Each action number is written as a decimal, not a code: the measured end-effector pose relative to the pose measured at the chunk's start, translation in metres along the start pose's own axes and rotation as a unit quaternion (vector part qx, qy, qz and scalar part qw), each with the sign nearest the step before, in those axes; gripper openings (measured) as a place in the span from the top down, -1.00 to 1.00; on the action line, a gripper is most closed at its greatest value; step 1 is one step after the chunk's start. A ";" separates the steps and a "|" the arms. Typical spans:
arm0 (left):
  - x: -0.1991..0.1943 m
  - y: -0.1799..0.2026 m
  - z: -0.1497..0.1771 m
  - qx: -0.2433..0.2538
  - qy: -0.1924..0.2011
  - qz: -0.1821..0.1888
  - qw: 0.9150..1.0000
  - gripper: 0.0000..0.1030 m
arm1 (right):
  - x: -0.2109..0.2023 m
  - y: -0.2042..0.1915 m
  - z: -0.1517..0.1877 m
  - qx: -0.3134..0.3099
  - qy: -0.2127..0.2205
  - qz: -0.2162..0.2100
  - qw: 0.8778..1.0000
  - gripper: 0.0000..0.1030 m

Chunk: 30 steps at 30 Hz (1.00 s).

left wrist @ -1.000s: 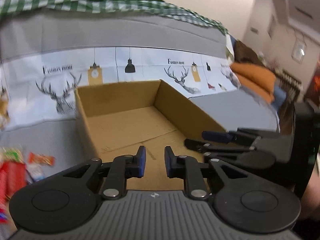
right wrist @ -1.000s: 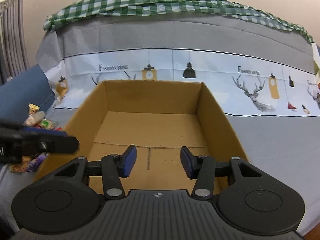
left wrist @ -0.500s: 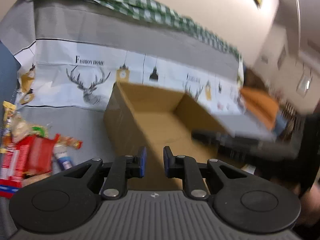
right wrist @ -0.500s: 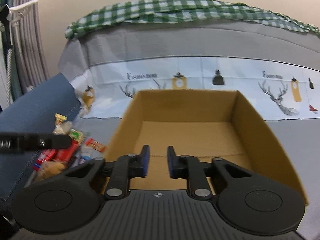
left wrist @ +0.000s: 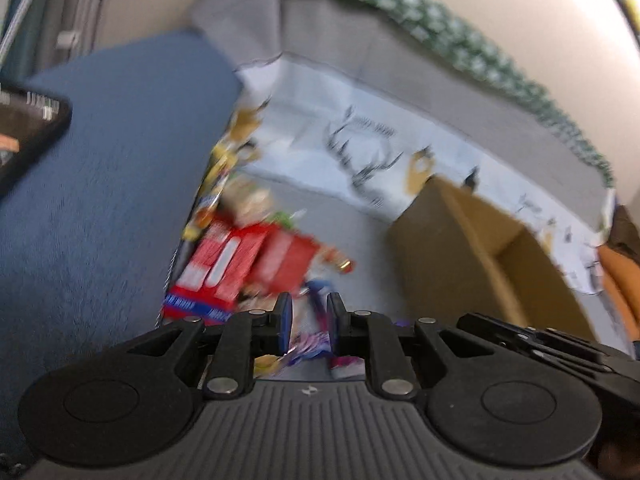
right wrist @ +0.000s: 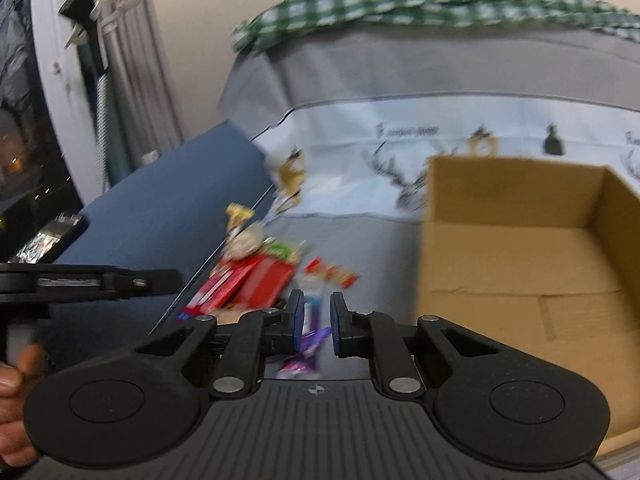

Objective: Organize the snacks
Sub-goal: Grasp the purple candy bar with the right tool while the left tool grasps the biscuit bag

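Note:
A heap of snacks lies on the grey sofa seat, with red boxes, small wrapped candies and a purple-and-white packet. An open, empty cardboard box stands to the right of the heap. My left gripper hangs above the near edge of the heap, its jaws a narrow gap apart and empty. My right gripper is above the purple packet, jaws also narrowly apart and empty. Both views are blurred.
A blue cushion borders the snacks on the left, with a dark phone on it. The sofa back carries a deer-print cover and a green checked cloth. An orange cushion lies far right.
Both grippers have swung left, from over the cardboard box to over the snack heap. The right gripper's jaws have narrowed from wide open to a small gap.

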<state>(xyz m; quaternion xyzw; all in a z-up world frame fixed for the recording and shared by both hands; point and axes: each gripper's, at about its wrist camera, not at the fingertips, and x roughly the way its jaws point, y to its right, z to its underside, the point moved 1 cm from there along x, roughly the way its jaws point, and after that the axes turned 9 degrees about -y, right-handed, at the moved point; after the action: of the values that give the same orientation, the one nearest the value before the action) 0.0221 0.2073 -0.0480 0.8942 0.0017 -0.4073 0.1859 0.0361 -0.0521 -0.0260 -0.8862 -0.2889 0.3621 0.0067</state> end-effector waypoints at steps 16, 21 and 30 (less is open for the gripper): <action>0.026 -0.012 -0.007 -0.017 -0.040 -0.030 0.999 -0.18 | 0.091 -0.052 0.009 -0.192 -0.038 0.039 0.980 -0.12; 0.027 -0.012 -0.008 -0.017 -0.043 -0.025 0.999 -0.18 | 0.112 -0.056 0.023 -0.223 -0.104 0.016 0.969 -0.11; 0.035 -0.012 -0.007 -0.024 -0.072 -0.014 0.997 -0.27 | 0.098 -0.059 0.049 -0.234 -0.125 0.006 0.964 0.68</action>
<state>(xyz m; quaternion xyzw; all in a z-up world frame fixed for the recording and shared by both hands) 0.0486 0.2159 -0.0736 0.8579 0.0108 -0.4726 0.2015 0.0307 0.0382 -0.1116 -0.8124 -0.3585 0.3926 -0.2395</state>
